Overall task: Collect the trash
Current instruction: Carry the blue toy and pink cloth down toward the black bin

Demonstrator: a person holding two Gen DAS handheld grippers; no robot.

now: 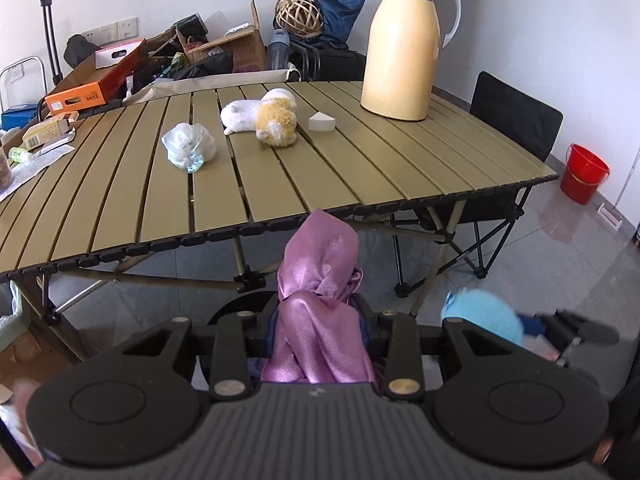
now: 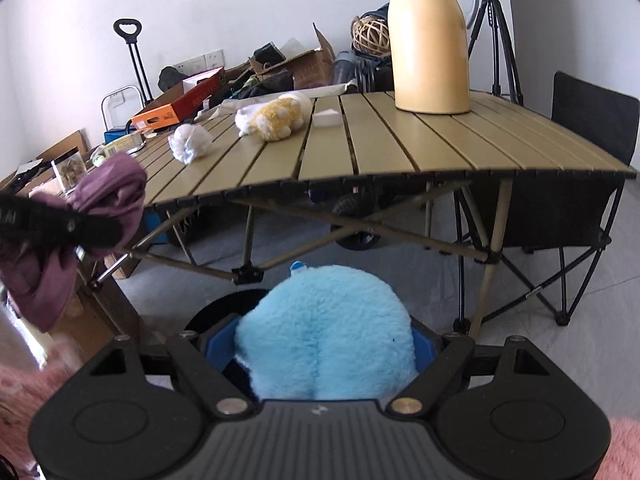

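Note:
My left gripper is shut on a shiny purple cloth and holds it off the table's front edge; it shows at the left of the right wrist view. My right gripper is shut on a fluffy light-blue plush, also below the table edge; the plush shows in the left wrist view. On the slatted olive table lie a crumpled clear plastic bag, a white and yellow plush toy and a small white wedge.
A tall yellow thermos jug stands at the table's far right. Boxes and clutter crowd the far left. A black folding chair stands right of the table, a red bucket on the floor beyond. A tripod stands behind.

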